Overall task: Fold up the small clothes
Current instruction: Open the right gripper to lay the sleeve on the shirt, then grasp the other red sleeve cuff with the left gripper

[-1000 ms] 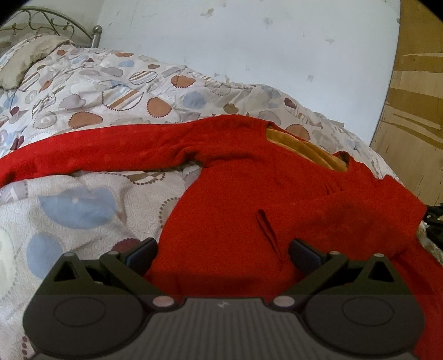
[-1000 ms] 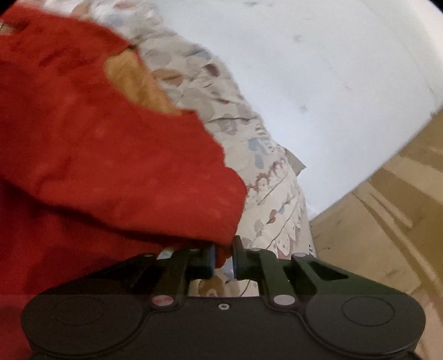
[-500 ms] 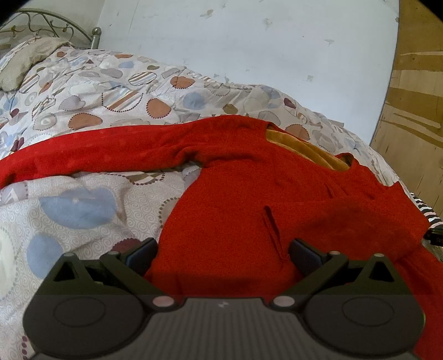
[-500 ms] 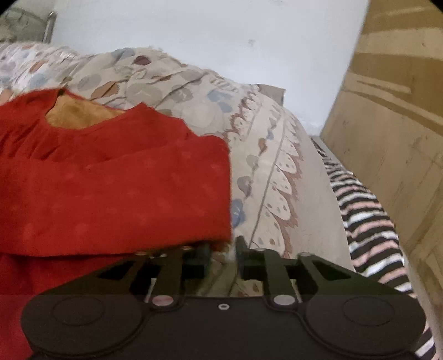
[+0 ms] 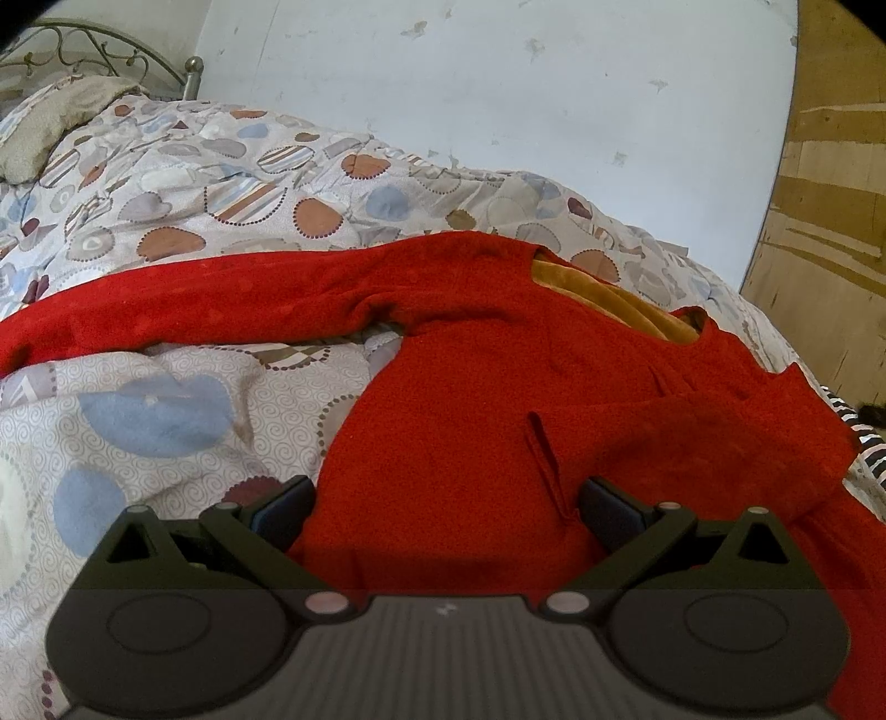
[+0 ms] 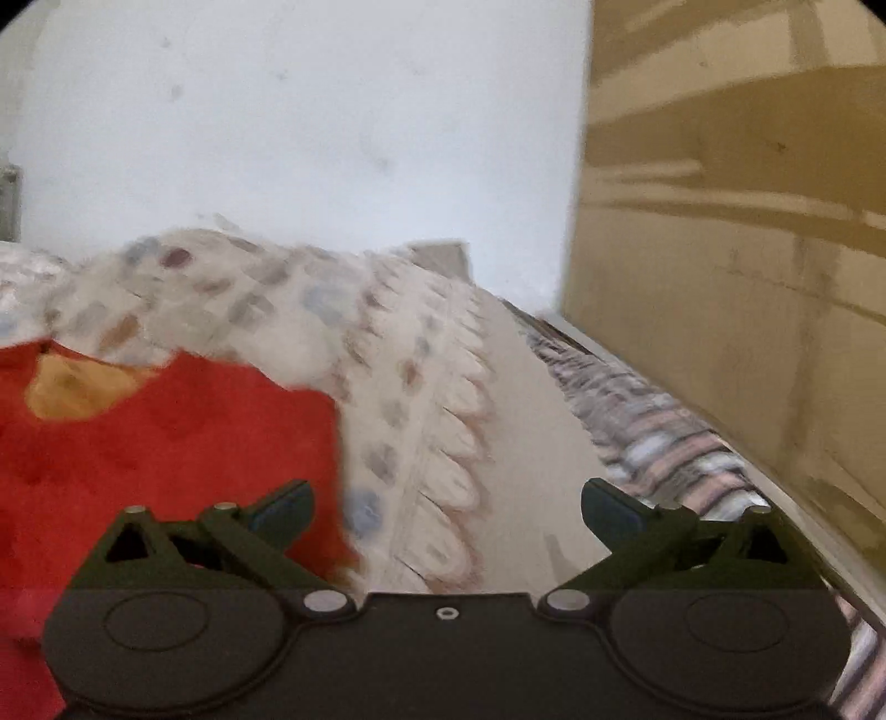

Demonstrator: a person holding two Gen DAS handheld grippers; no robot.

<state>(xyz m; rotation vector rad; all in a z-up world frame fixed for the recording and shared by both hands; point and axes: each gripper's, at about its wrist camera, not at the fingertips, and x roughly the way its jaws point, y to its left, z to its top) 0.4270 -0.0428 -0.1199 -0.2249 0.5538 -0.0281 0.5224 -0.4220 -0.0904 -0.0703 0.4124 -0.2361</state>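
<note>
We saw the red garment (image 5: 498,387) spread on the patterned quilt (image 5: 166,399), our left gripper (image 5: 446,504) spread wide over its hem, our right gripper (image 6: 446,504) opening, empty, just beside its folded sleeve (image 6: 221,443).

Before me: bed (image 5: 183,421) under a patterned quilt (image 5: 232,194). A red garment (image 5: 476,399) lies flat on the quilt; pillow (image 5: 50,127) at head; striped sheet (image 6: 664,443) along far edge.

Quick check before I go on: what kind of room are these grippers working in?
Most likely a bedroom: a red garment lies on a bed under a patterned quilt, with a pillow and metal headboard by a white wall.
</note>
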